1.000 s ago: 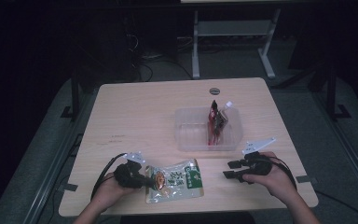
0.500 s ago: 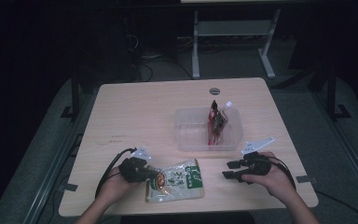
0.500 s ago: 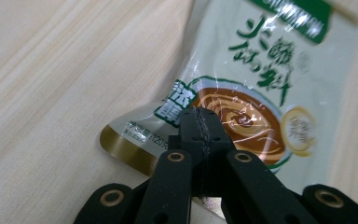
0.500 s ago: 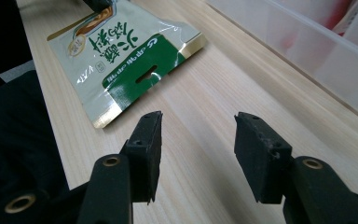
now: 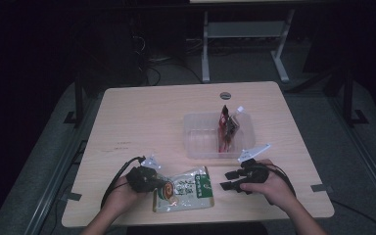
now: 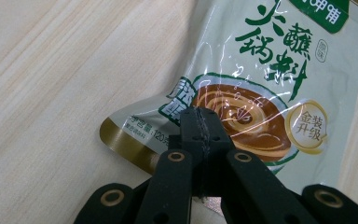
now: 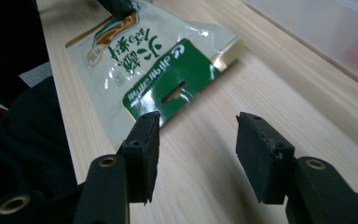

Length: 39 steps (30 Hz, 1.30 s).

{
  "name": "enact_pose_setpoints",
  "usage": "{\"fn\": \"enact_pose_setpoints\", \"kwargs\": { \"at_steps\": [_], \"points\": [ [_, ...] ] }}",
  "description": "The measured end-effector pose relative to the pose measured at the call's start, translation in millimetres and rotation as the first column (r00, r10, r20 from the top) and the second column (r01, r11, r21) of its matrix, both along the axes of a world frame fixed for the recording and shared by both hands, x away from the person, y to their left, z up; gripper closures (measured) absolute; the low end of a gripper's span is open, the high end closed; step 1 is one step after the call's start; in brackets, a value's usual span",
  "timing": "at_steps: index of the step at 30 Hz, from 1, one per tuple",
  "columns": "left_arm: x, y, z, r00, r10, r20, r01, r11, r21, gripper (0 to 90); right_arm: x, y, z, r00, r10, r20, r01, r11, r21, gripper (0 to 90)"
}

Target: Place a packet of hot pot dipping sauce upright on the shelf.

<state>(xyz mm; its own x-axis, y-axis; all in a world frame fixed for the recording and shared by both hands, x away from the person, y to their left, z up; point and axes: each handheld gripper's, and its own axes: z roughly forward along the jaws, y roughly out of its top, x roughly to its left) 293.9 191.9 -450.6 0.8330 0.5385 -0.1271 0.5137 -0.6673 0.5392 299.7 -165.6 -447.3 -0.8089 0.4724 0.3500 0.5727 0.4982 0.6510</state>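
Note:
A green and cream sauce pouch [image 5: 188,188] lies flat near the table's front edge. Its brown bowl picture is in the left gripper view [image 6: 270,70]. My left gripper [image 5: 159,185] is shut on the pouch's left edge, and its jaws [image 6: 199,116] meet over the printed corner. My right gripper [image 5: 227,180] hovers just right of the pouch. Its jaws have just been opening, and they stand apart [image 7: 196,140] with only bare table between them. The pouch's green hanger end [image 7: 168,88] lies just beyond the right gripper's left jaw. The left gripper [image 7: 119,5] shows at the pouch's far end.
A clear plastic container [image 5: 200,142] sits behind the right hand, its blurred wall [image 7: 317,28] close by. Red packets [image 5: 225,127] stand in its right part. A round grommet [image 5: 225,95] is set in the table's far side. The person's dark clothing [image 7: 23,140] is near the front edge.
My right hand has slid left toward the pouch, and its jaws are a little wider apart. The left hand and the pouch have stayed almost still.

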Motion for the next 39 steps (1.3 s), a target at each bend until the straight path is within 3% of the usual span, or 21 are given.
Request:
{"fn": "enact_pose_setpoints", "kwargs": {
  "at_steps": [1, 3, 7, 10, 12, 15, 17, 20, 24, 30, 33, 39],
  "points": [
    [1.0, 1.5, 0.6, 0.9999, -0.014, -0.001, 0.014, 0.9998, 0.012, 90.0, 0.8, 2.5, -0.1, 1.0000, 0.003, -0.003, -0.003, 1.0000, 0.001, 49.5],
    [1.4, 2.8, -1.0, 0.9997, 0.010, -0.022, -0.010, 0.9997, -0.024, 90.0, 3.0, 7.1, -1.2, 0.9999, 0.010, -0.013, -0.010, 0.9999, 0.011, 49.2],
    [2.2, 10.1, 0.1, 0.9991, -0.003, -0.042, 0.002, 0.9993, -0.038, 89.9, 5.4, 17.6, -5.7, 0.9992, 0.022, -0.032, -0.022, 0.9997, 0.007, 49.1],
    [1.8, 17.4, 4.1, 0.9996, 0.025, 0.012, -0.024, 0.9988, -0.043, 89.9, 6.8, 23.5, -6.8, 0.9989, 0.036, -0.032, -0.036, 0.9994, 0.003, 49.2],
    [3.2, 20.6, 8.9, 0.9971, 0.060, 0.046, -0.055, 0.9943, -0.091, 89.9, 8.0, 26.7, -7.0, 0.9987, 0.042, -0.030, -0.042, 0.9991, 0.005, 49.2],
    [7.7, 16.6, 8.7, 0.9969, 0.047, 0.063, -0.043, 0.9977, -0.053, 89.8, 9.4, 31.5, -8.4, 0.9981, 0.050, -0.037, -0.050, 0.9988, 0.006, 49.1],
    [7.6, 11.9, 2.9, 0.9990, 0.010, 0.043, -0.009, 0.9998, -0.015, 89.9, 9.3, 34.1, -9.7, 0.9975, 0.057, -0.042, -0.057, 0.9983, 0.000, 48.9],
    [5.7, 6.3, 0.0, 0.9992, 0.009, 0.040, -0.010, 0.9997, 0.021, 90.0, 9.0, 35.5, -10.9, 0.9973, 0.061, -0.042, -0.061, 0.9981, -0.007, 48.9],
    [8.3, 8.5, -1.2, 0.9993, 0.038, 0.003, -0.038, 0.9992, -0.014, 90.0, 9.4, 35.5, -13.1, 0.9969, 0.054, -0.057, -0.054, 0.9985, -0.002, 48.6],
    [8.5, 9.3, -1.0, 0.9993, 0.038, 0.003, -0.038, 0.9992, -0.010, 90.0, 10.4, 36.0, -16.5, 0.9954, 0.055, -0.078, -0.055, 0.9985, -0.002, 47.7],
    [8.5, 9.7, -2.5, 0.9983, 0.057, -0.006, -0.058, 0.9975, -0.040, 90.0, 13.3, 37.2, -18.4, 0.9943, 0.049, -0.094, -0.049, 0.9988, 0.007, 47.2],
    [7.8, 10.1, -2.2, 0.9986, 0.052, -0.003, -0.052, 0.9980, -0.035, 90.0, 15.2, 46.4, -19.4, 0.9938, 0.057, -0.096, -0.057, 0.9983, 0.000, 46.6]
  ]
}}
